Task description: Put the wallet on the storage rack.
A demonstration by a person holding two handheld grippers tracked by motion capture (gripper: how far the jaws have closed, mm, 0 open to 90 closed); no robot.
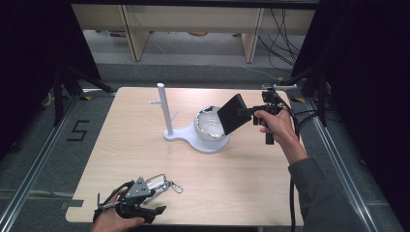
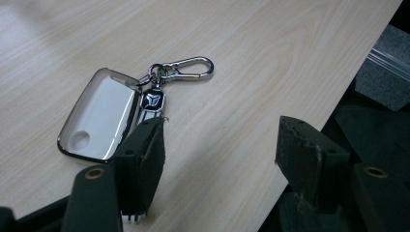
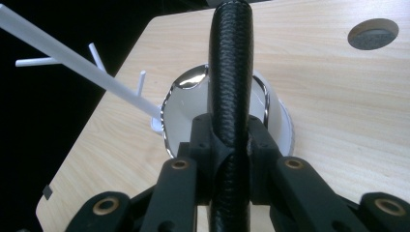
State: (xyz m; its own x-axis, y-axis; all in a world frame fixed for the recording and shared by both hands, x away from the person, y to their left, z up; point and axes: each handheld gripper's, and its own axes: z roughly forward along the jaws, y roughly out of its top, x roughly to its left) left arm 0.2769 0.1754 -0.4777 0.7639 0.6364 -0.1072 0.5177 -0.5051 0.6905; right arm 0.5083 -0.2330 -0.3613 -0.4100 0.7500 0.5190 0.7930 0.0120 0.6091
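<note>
Light wooden table (image 1: 145, 145), person at near edge, a gripper in each hand. Right gripper (image 1: 251, 113) raised over right half of table, jaws clamped tight on edge of a flat black leather-textured wallet (image 1: 233, 114); wallet tilted, hanging above and partly in front of a shiny silver bowl (image 1: 208, 123). In right gripper view the wallet (image 3: 231, 72) runs straight up between the jaws, bowl (image 3: 186, 113) directly beyond it. Bowl sits on a white stand base (image 1: 205, 142) near table centre; a white upright pole (image 1: 165, 108) with short side pegs rises from the base's left end. Left gripper (image 1: 150, 203) low at near-left edge of table, jaws spread wide, gripping nothing. Key fob (image 2: 99, 116), silver-faced, with ring and carabiner clip (image 2: 188, 67), lies flat on table just beside the left jaw, touching or nearly so; cannot tell which.
</note>
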